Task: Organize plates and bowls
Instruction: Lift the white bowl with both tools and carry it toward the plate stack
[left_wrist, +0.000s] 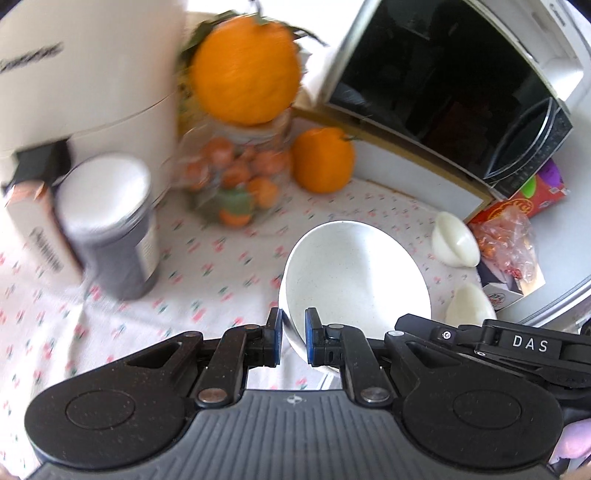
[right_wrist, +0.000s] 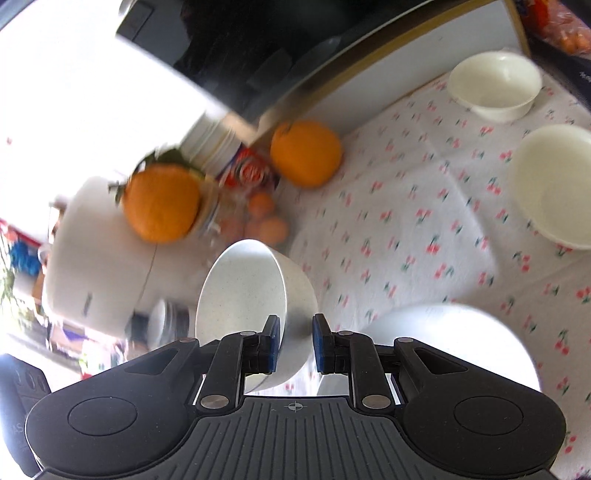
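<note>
The left gripper pinches the rim of a speckled bowl between its blue pads, one pad outside the wall and one inside, so the bowl hangs tilted above the table with its mouth turned toward the camera. The right gripper also closes on a white bowl's rim: the left pad sits inside the tilted bowl and the right pad against its outer wall. Whether these are the same bowl I cannot tell. Just right of it in the right wrist view, a white plate lies flat on the cherry-print cloth.

Farther out, two small cream bowls stand on the cloth, well apart from the held one: a near one at the right edge and a far one by the microwave.

In the left wrist view a dark jar with a white lid and a carton stand side by side at left. Behind them is a white appliance. A glass jar of small oranges carries a large orange on top, and another orange rests beside it on the table.
</note>
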